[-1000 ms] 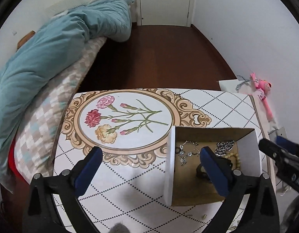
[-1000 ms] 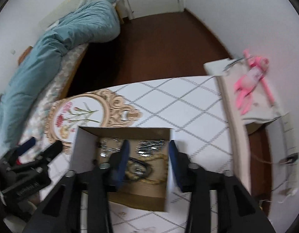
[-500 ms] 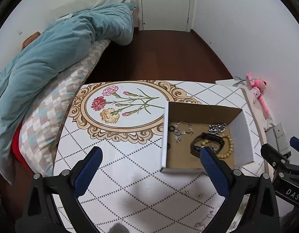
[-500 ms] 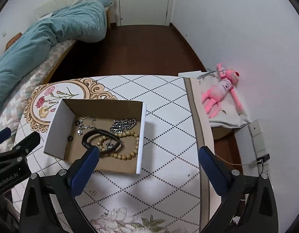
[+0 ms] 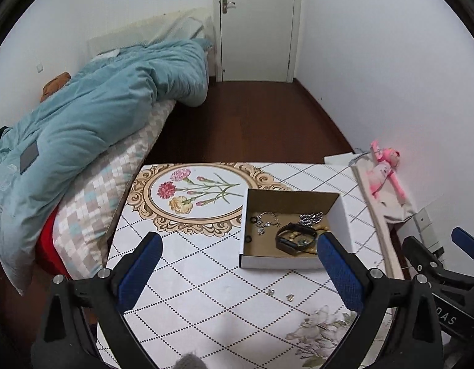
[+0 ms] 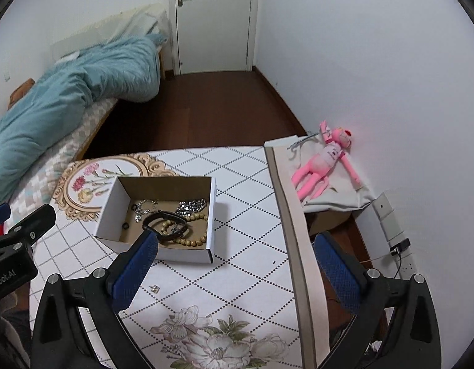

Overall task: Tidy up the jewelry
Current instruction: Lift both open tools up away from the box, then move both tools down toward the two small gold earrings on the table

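Blue pads of left claw [image 5: 238,272] and right claw [image 6: 234,269] are spread wide, both empty, hovering above the table [image 6: 246,184] w/ nothing between them. Cardboard box [image 6: 211,215] sits near the middle of table; inside are a black band [image 6: 163,220], wood bead bracelet [image 6: 190,240], silver chains [image 6: 192,206]. Two small earrings [image 5: 280,294] lie on the cloth, near side of the box. Probably last step: next move needs a narrow, low pinch on these, then drop into box.
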The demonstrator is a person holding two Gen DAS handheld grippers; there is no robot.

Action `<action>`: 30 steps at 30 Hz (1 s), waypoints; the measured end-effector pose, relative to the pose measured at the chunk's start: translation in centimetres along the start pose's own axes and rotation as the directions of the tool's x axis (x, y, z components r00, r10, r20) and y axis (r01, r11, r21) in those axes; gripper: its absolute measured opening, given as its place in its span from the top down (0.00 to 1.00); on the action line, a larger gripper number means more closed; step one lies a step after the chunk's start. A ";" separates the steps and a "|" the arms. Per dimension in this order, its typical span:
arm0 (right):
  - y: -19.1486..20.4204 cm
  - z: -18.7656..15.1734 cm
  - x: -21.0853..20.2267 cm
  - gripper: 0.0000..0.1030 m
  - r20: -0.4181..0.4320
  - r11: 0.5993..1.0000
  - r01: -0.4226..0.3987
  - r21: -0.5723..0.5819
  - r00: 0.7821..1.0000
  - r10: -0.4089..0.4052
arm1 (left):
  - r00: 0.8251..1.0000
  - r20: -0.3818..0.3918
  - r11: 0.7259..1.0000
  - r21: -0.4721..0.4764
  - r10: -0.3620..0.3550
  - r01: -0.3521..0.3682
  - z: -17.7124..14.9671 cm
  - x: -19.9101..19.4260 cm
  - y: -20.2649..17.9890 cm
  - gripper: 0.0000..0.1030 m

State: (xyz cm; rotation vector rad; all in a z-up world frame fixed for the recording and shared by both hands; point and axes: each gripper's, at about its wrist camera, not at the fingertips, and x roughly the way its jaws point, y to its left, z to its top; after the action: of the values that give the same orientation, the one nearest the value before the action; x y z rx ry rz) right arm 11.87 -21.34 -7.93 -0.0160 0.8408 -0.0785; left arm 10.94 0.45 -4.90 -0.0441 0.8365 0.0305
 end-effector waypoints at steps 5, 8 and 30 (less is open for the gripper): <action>-0.4 0.1 -2.8 0.00 0.042 1.000 0.006 0.006 0.999 -0.006 | 1.000 0.023 1.000 0.006 -0.006 0.006 -0.1 -1.8 -0.2 0.00; -0.5 0.2 -3.8 0.00 0.056 1.000 0.006 0.006 0.998 -0.006 | 1.000 0.025 1.000 0.005 -0.010 0.010 -0.3 -2.2 -0.3 0.00; 0.9 -4.0 3.2 0.00 -0.145 0.998 -0.062 -0.002 0.987 0.061 | 0.980 -0.150 0.991 -0.012 0.131 -0.134 -4.8 4.4 2.8 0.00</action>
State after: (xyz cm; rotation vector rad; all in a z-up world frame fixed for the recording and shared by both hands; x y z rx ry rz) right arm 11.05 -20.58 -12.98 0.0096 0.9865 -0.0184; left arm 10.23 3.00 -11.42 -0.0111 0.9874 0.1637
